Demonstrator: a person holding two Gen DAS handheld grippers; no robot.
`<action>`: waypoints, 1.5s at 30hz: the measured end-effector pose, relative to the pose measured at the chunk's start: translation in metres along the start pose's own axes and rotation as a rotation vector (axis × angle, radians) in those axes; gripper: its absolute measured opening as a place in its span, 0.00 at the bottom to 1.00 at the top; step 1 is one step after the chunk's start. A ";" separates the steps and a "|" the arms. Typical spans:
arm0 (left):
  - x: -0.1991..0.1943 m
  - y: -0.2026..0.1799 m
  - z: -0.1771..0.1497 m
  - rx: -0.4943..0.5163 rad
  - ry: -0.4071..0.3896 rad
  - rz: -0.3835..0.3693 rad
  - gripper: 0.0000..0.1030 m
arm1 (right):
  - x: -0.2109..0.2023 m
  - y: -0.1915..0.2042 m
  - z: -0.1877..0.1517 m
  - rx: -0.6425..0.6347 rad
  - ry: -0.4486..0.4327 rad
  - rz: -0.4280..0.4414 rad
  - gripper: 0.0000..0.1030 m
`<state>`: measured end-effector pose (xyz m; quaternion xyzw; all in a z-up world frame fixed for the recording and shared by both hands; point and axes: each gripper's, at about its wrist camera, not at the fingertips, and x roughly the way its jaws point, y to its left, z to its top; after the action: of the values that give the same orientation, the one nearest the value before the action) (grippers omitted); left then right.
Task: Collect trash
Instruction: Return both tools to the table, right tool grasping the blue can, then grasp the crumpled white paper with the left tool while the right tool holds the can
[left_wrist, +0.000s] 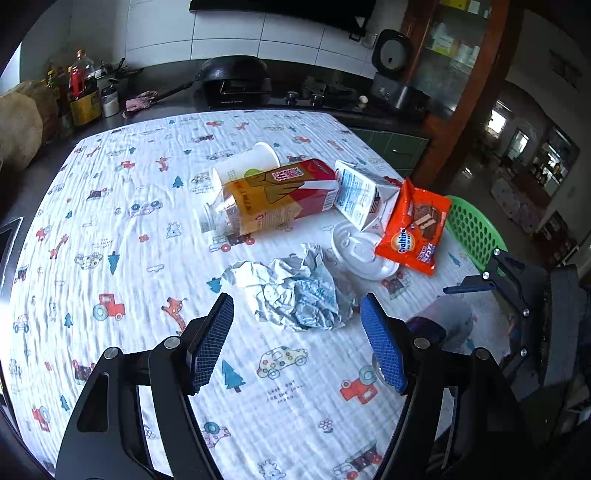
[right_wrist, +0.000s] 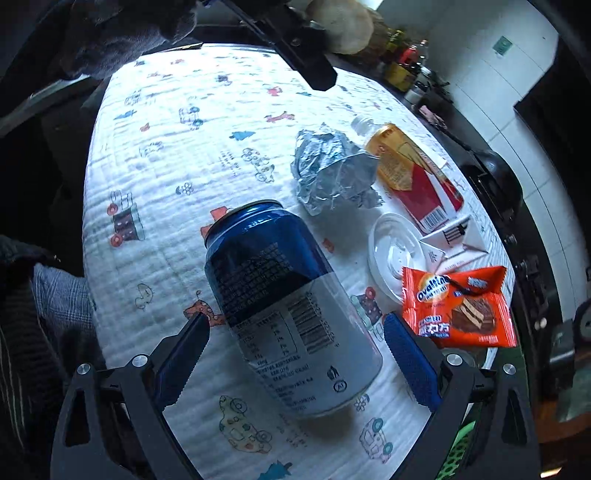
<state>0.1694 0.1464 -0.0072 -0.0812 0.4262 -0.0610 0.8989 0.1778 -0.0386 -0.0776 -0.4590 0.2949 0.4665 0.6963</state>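
Left tool (left_wrist: 297, 325) hovered low over the counter (left_wrist: 110, 221), fingers spread wide and holding nothing. Crumpled silver wrapper (left_wrist: 291, 291) lay just ahead of it, between the fingertips' line and the rest of the litter, not touched.

Right tool (right_wrist: 295, 354) was also released, its blue pads set to either side of a blue-and-silver drink can (right_wrist: 284, 306). Can lay on its side on the printed cloth (right_wrist: 166, 147), top end pointing away from the camera. Gaps showed between both pads and the can wall; no grip.

Other trash sat in a loose cluster beyond the wrapper:
- orange-and-red carton (left_wrist: 280, 195) on its side, a clear plastic bottle (left_wrist: 218, 218) under or against its near end
- white paper cup (left_wrist: 255, 158) tipped over behind the carton
- white-and-blue milk carton (left_wrist: 365, 195) on its side, just right of the orange one
- white plastic lid (left_wrist: 362, 254) flat on the cloth, partly under the orange Ovaltine snack packet (left_wrist: 413, 229)

Green perforated basket (left_wrist: 472, 232) stood off the counter's right edge, beside the packet.
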 end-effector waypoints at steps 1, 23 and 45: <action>0.003 0.001 -0.002 -0.001 0.007 -0.002 0.69 | 0.004 0.002 0.001 -0.023 0.012 0.006 0.89; 0.083 -0.007 0.012 -0.211 0.119 0.079 0.83 | 0.007 -0.010 -0.007 0.119 0.004 0.040 0.73; 0.068 -0.032 0.007 -0.171 0.109 -0.039 0.31 | -0.052 -0.035 -0.083 0.658 -0.158 0.024 0.65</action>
<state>0.2168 0.1033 -0.0477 -0.1623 0.4766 -0.0465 0.8627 0.1909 -0.1393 -0.0551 -0.1683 0.3801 0.3886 0.8223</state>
